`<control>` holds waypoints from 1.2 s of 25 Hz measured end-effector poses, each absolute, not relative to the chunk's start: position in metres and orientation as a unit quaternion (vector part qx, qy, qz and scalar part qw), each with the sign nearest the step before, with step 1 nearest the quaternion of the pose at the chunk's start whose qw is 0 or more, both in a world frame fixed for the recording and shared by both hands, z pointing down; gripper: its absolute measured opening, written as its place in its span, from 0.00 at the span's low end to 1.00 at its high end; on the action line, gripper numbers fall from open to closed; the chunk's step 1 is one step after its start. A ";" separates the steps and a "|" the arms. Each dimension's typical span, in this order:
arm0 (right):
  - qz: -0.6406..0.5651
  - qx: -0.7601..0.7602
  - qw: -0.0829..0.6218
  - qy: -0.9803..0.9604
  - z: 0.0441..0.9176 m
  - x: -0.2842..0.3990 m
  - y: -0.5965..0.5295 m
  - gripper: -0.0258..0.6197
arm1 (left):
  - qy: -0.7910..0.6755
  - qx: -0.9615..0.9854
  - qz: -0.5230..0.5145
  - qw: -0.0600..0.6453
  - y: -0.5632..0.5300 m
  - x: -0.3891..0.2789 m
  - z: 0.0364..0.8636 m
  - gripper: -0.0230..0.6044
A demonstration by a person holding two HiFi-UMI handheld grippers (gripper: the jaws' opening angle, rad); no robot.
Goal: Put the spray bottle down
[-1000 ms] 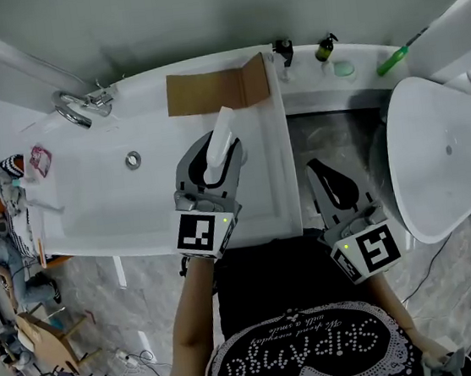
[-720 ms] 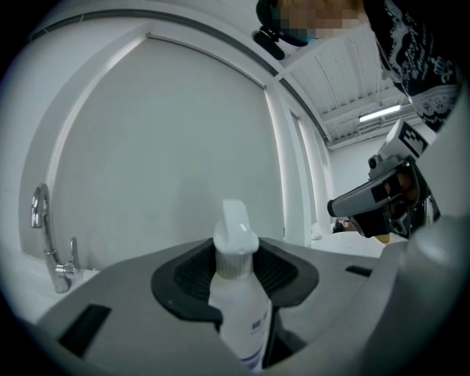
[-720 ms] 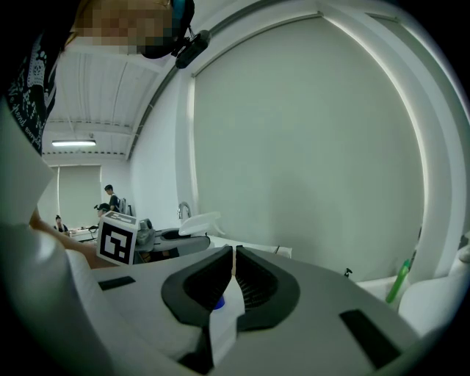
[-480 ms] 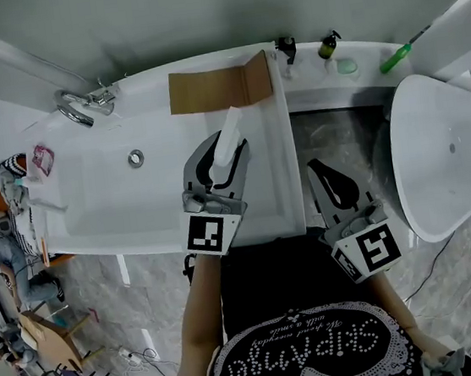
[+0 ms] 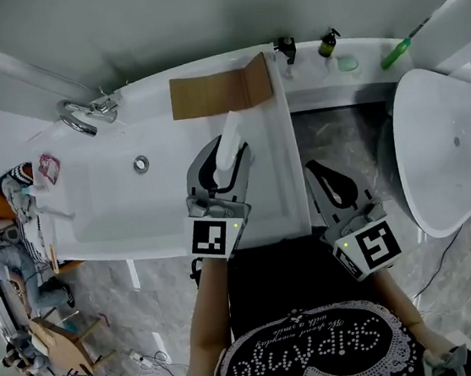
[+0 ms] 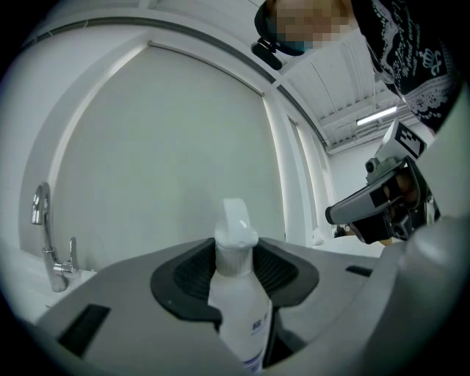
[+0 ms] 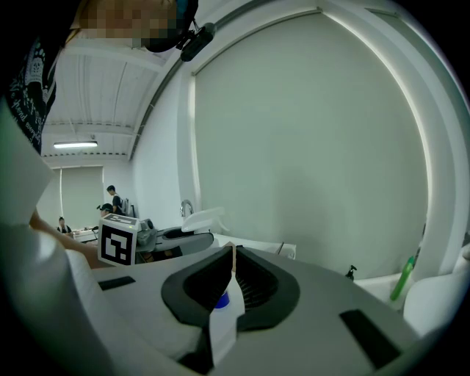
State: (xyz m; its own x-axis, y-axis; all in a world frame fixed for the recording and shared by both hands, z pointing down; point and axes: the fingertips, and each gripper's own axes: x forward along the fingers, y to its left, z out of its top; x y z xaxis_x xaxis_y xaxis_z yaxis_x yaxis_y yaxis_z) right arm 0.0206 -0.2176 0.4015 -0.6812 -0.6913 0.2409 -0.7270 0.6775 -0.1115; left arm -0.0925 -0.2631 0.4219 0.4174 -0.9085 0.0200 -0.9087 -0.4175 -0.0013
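My left gripper [image 5: 220, 166] is shut on a white spray bottle [image 5: 229, 145] and holds it level over the right part of the white sink counter [image 5: 272, 170]. In the left gripper view the bottle [image 6: 239, 308] sits between the dark pads [image 6: 283, 273], nozzle pointing away toward the wall. My right gripper [image 5: 328, 182] hangs over the marble floor to the right of the sink, its black jaws together with nothing held. The right gripper view shows its pads [image 7: 257, 283] closed to a thin slit, with the bottle's spray head [image 7: 204, 217] off to the left.
A folded piece of cardboard [image 5: 219, 91] lies at the back of the sink. A chrome faucet [image 5: 82, 116] and the drain [image 5: 140, 164] are to the left. A large white tub [image 5: 452, 148] stands on the right. Small bottles [image 5: 326, 44] and a green brush [image 5: 395, 52] sit on the back ledge.
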 end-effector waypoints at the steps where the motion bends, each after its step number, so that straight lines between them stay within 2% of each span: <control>1: 0.100 0.389 0.089 -0.912 0.402 0.020 -0.218 0.08 | -0.539 0.842 0.012 0.007 -0.263 -0.093 0.423 0.28; 6: 0.103 0.389 0.086 -0.912 0.402 0.020 -0.219 0.08 | -0.531 0.846 0.001 0.046 -0.259 -0.095 0.426 0.29; 8: 0.106 0.390 0.084 -0.911 0.402 0.021 -0.219 0.08 | -0.525 0.849 -0.012 0.062 -0.256 -0.094 0.424 0.35; 12: 0.109 0.394 0.082 -0.909 0.403 0.023 -0.222 0.08 | -0.511 0.858 0.017 0.047 -0.251 -0.086 0.421 0.39; 17: 0.109 0.390 0.079 -0.911 0.401 0.022 -0.221 0.08 | -0.498 0.865 0.042 0.042 -0.245 -0.085 0.418 0.39; 30: 0.102 0.382 0.076 -0.915 0.394 0.022 -0.217 0.08 | -0.489 0.872 0.016 0.018 -0.236 -0.092 0.357 0.39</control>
